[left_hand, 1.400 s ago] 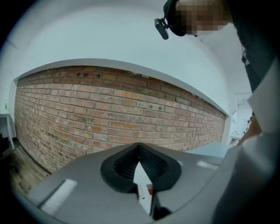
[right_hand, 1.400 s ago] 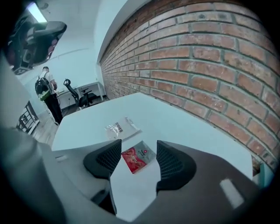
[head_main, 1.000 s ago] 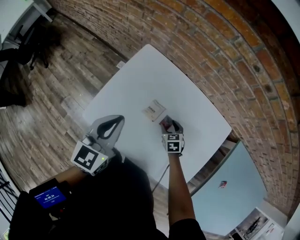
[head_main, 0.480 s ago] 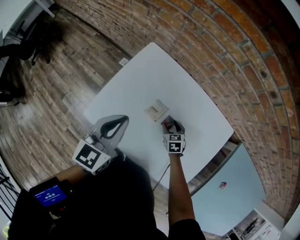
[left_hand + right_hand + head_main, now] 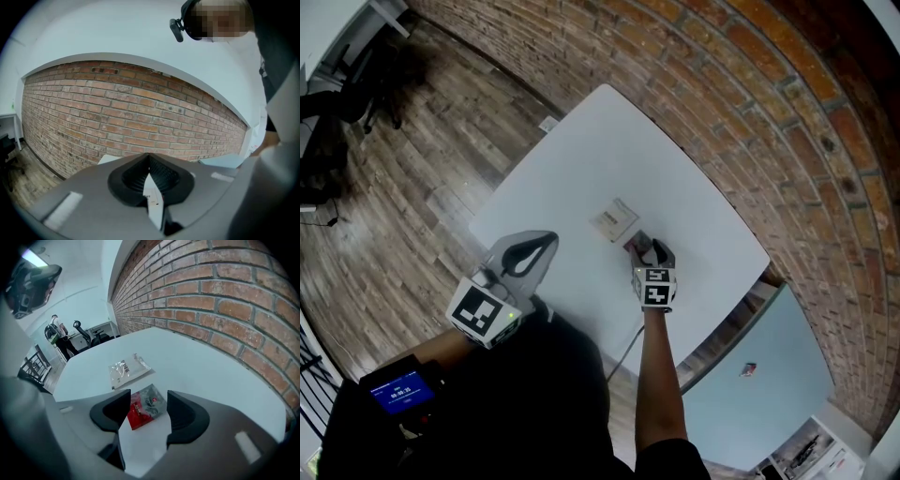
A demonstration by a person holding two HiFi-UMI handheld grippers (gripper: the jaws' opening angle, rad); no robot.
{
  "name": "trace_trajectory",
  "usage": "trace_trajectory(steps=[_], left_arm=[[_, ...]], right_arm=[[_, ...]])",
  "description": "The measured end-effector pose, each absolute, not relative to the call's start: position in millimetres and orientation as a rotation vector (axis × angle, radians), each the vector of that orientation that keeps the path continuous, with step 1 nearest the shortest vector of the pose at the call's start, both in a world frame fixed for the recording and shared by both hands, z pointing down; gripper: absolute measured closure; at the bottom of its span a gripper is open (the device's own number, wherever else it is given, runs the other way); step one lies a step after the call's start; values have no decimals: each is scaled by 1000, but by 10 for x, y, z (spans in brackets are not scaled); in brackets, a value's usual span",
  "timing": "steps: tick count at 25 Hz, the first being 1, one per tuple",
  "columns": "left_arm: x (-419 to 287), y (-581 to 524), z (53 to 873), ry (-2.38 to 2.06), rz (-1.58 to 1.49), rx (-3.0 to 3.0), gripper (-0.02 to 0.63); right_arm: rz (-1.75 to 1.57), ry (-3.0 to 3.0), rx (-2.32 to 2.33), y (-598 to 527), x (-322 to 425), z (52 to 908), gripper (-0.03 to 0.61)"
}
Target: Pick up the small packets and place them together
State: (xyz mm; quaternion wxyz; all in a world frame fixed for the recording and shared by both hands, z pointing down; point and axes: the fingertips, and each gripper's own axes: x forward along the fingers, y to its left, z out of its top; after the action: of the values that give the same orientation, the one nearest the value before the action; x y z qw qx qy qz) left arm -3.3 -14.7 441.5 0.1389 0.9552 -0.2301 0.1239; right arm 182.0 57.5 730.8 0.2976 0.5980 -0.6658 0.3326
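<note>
The red packet [image 5: 146, 408] lies flat on the table [image 5: 201, 366], right under the gap of my right gripper [image 5: 149, 405]. Its jaws are spread wide to either side of the packet and are not pressing on it. Just beyond my fingertips, close to the red one but apart from it, is the clear packet [image 5: 127, 369], also flat.

My left gripper [image 5: 150, 177] is held off to the side, above the near edge of the table. Its jaws are pinched on a thin white packet [image 5: 154, 204] that stands edge-on between the pads.

I judge the red packet is already where it belongs, beside the clear one. The right move now is to lift my right fingers straight up and away. I should not sweep sideways, because a light foil packet will slide or flip if a pad catches its edge.

Then I would bring the left packet in low over the same spot. I would open only when it is nearly on the table, so it does not flutter away from the other two.
</note>
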Motion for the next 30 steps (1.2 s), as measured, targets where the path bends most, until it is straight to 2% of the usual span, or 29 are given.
trace_trajectory(steps=[5,17,30], left_arm=[[-92,-149,4447,-679,376,2756,614],[-334,-191,4455,-724,392,2749,614],[-448,-216,4513,-738,420,2769,614]], right_arm=[[829,-1805,1589,476,1793,7180,331],[576,-1887,1304,-61,1140,7201,318],[645,-1799,1297,6,1328,7423,291]])
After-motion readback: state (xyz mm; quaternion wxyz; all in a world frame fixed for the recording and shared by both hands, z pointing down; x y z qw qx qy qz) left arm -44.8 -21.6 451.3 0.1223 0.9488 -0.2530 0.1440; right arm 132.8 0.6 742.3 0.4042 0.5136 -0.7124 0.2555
